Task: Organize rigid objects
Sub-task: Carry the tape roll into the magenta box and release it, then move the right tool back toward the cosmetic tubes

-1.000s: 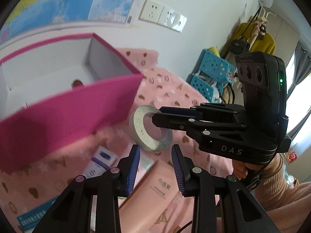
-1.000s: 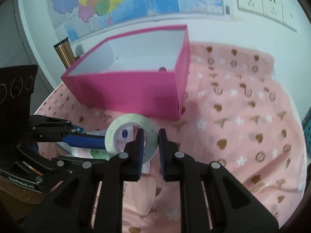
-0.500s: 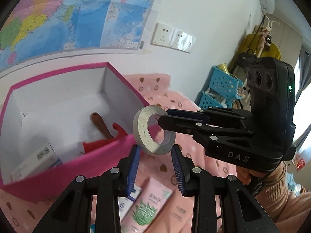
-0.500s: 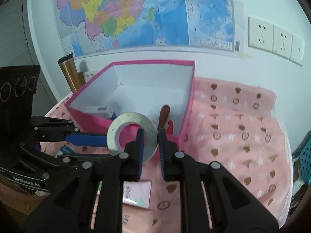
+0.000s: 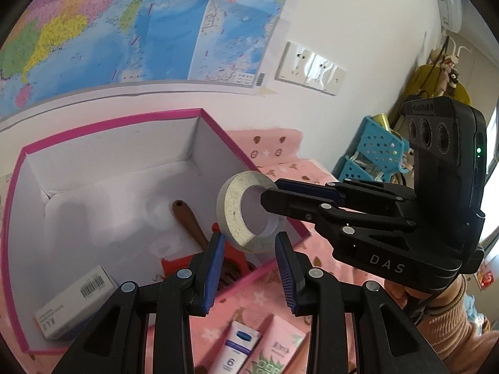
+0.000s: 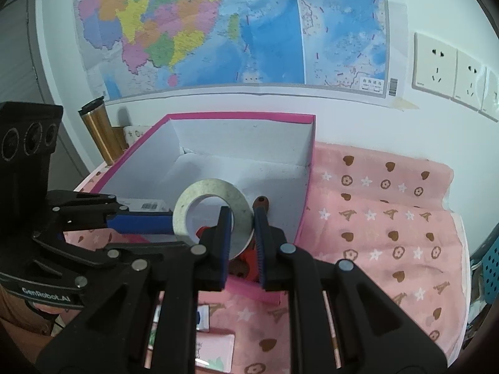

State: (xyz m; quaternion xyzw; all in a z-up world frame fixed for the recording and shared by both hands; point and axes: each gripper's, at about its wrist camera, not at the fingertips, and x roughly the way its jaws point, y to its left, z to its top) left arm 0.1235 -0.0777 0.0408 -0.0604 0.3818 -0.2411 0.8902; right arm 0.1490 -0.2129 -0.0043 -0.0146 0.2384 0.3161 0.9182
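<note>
A roll of grey-white tape [image 5: 237, 215] hangs in the air over the near right corner of the pink box [image 5: 103, 121]. My right gripper [image 6: 243, 233] is shut on the tape roll's wall [image 6: 215, 190]. My left gripper [image 5: 249, 261] is open just below the roll, its blue pads on either side. The box [image 6: 237, 115] holds a brown-handled red brush [image 5: 190, 224] and a small white carton [image 5: 75, 305].
Tubes of cream [image 5: 237, 349] lie on the pink patterned cloth [image 6: 389, 218] in front of the box. A gold flask [image 6: 99, 127] stands left of the box by the wall. Blue baskets [image 5: 374, 152] stand off the table's right side.
Both grippers rose with the tape roll and moved from in front of the box to over its near right corner. The box's inside came into view.
</note>
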